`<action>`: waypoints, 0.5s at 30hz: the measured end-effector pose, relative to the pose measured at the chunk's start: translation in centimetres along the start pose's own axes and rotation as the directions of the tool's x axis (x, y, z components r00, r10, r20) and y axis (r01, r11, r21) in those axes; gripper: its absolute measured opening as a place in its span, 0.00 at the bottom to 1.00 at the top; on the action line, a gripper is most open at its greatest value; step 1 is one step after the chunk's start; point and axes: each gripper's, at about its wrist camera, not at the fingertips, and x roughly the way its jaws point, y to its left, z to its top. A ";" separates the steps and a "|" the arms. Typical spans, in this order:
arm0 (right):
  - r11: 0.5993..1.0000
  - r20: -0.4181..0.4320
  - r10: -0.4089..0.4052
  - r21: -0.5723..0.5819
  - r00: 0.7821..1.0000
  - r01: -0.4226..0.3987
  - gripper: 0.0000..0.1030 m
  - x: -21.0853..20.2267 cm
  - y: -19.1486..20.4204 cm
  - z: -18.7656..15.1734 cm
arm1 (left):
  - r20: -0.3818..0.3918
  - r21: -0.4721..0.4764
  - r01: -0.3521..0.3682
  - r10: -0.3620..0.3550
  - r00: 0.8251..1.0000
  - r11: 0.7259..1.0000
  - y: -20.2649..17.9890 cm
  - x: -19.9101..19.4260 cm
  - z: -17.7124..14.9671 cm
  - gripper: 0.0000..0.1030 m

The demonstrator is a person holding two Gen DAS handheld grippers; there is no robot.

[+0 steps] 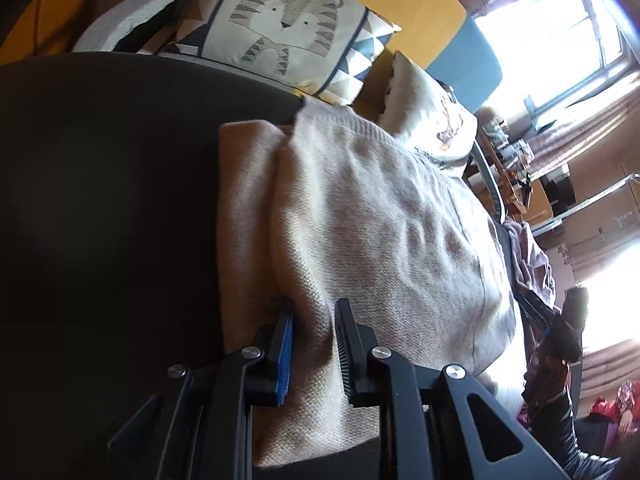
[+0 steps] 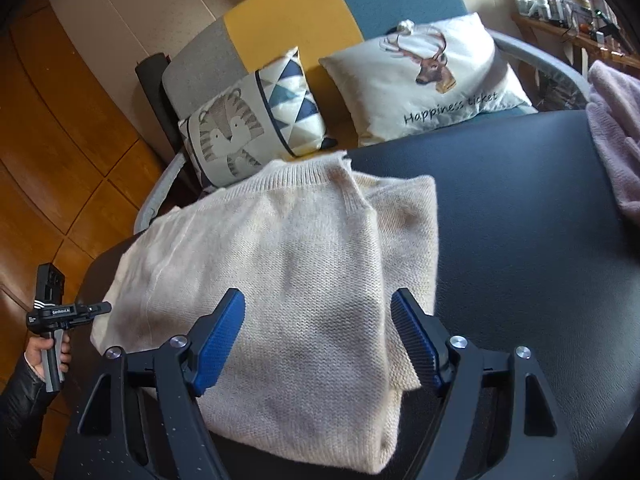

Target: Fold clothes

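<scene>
Left gripper (image 1: 312, 312): jaws narrow, pinching a raised fold of the cream sweater (image 1: 360, 220) between the ribbed pads; knit bunched in the gap, one finger (image 1: 285, 344) blue-faced, the other black. Seen from the right wrist view, same left gripper (image 2: 105, 307) at 9 o'clock of the sweater, tip at the garment's edge, gripped by a hand (image 2: 44, 354) in a black sleeve.

Right gripper (image 2: 316, 304): jaws wide, blue pads (image 2: 219, 340) standing over the sweater's near part, one to each side. Fabric between and beneath the fingers, pads not pressing on it; nothing held.

Sweater (image 2: 288, 272): folded into a rough rectangle, lying flat on the dark table (image 2: 520, 220), toward the table's 9 o'clock side. Ribbed hem or collar band at 12 o'clock, one folded layer peeking out at 2 o'clock. Near edge thick, several layers stacked.

Around: pink cloth (image 2: 616, 132) heaped at the table's 2 o'clock edge, well apart from the sweater. Sofa (image 2: 280, 28) beyond the table at 12 o'clock, panels grey, yellow, blue. On its seat, tiger cushion (image 2: 248, 120) at 11 o'clock and deer cushion (image 2: 432, 76) at 1 o'clock, lettered "Happiness ticket", leaning on the backrest, near each other. Wood floor (image 2: 60, 140) at 9 o'clock. Cluttered shelf (image 2: 568, 8) at 2 o'clock, contents too small to tell.
</scene>
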 end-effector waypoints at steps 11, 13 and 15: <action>0.998 -0.044 0.012 0.066 0.999 -0.009 0.45 0.9 -1.9 -0.9 | -0.017 0.009 0.046 -0.046 0.999 0.999 0.2 0.4 0.1 0.19; 0.998 -0.046 -0.006 0.065 0.999 0.009 0.45 0.9 -2.2 -1.1 | -0.020 0.011 0.055 -0.055 0.998 0.998 0.2 0.5 0.2 0.19; 0.997 -0.044 -0.004 0.076 0.999 0.007 0.45 0.9 -2.5 -1.3 | -0.019 0.004 0.057 -0.057 0.998 0.998 0.3 0.5 0.2 0.19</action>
